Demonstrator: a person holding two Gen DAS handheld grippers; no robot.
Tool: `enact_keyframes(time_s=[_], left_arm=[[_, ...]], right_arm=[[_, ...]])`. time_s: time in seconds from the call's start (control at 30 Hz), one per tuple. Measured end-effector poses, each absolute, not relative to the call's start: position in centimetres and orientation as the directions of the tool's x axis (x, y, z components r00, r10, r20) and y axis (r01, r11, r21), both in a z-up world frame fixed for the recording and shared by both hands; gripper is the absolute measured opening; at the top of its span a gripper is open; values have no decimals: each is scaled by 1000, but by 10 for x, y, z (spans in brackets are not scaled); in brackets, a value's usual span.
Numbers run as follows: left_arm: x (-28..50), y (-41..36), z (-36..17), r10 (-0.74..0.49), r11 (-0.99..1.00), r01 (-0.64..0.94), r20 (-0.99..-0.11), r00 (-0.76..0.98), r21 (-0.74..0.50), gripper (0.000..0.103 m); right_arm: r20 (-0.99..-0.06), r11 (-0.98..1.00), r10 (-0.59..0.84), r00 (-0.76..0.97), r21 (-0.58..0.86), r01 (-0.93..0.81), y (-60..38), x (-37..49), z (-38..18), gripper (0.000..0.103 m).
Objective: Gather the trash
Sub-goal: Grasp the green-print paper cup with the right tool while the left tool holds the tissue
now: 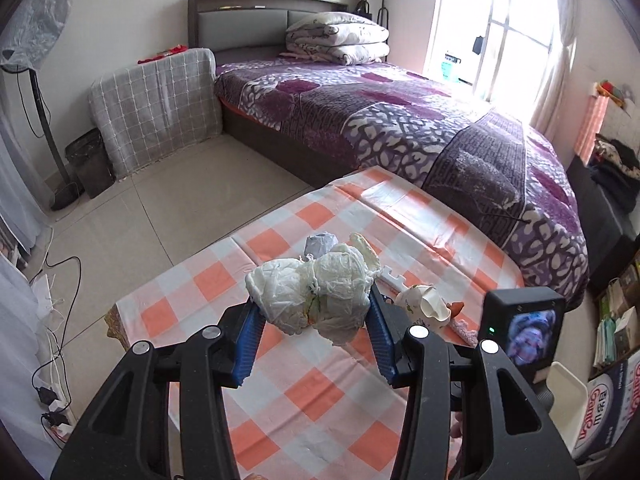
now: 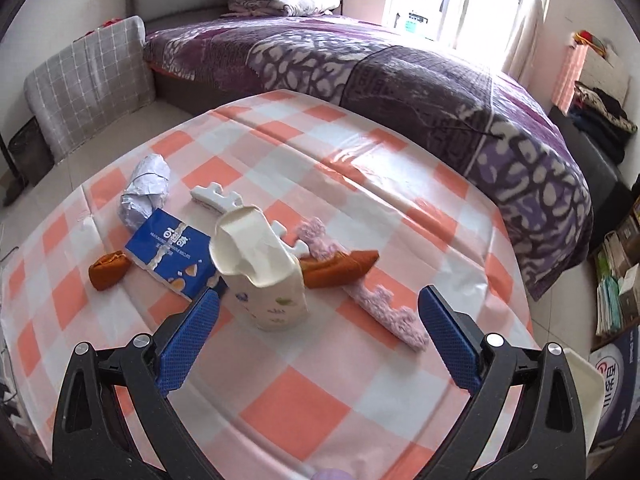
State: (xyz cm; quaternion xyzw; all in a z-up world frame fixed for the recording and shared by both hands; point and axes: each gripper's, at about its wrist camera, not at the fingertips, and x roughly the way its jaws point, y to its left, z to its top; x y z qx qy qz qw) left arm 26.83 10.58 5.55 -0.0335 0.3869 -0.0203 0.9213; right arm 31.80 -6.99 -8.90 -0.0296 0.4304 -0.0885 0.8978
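Observation:
My left gripper (image 1: 314, 306) is shut on a crumpled white paper wad (image 1: 308, 294) and holds it above the checked table (image 1: 312, 400). My right gripper (image 2: 318, 300) is open over the table, its blue fingers on either side of a crushed paper cup (image 2: 260, 272) that stands just ahead of them. The cup also shows in the left wrist view (image 1: 424, 306). On the table lie a grey-white paper ball (image 2: 146, 190), a blue biscuit wrapper (image 2: 170, 254), a white foam strip (image 2: 216, 198), a pink fuzzy strip (image 2: 384, 308) and two orange pieces (image 2: 340, 268).
A bed with a purple cover (image 1: 400, 120) stands behind the table. A dark waste bin (image 1: 90, 162) sits on the floor at the far left beside a cloth-draped stand (image 1: 156, 104). Cables (image 1: 52, 360) lie on the floor at left. Boxes and shelves (image 1: 616, 360) stand at right.

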Motion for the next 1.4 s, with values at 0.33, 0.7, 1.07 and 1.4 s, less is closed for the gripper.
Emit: enact_keyframes(time_s=[0.33,0.7,1.07,1.4], left_arm=[[263,100,53,-42,999,16,-699,714,-43,47],[249,67,44,-40,997,74,-690,723,20,47],[236,17,28,-80,985,164,-701,709,54,47],[228,-27,14,-108,971,227,-707,699,76,47]], right_arm=[[-818,989,-20,575,69,131,-74,331,-83,36],[-730,974,-44,682,120,192,-120,256,-22,36],[-745,947,-122,656,111,301,-175,201,-22,36],[-720,910,-112,685,202,361,-226,174,-5,36]])
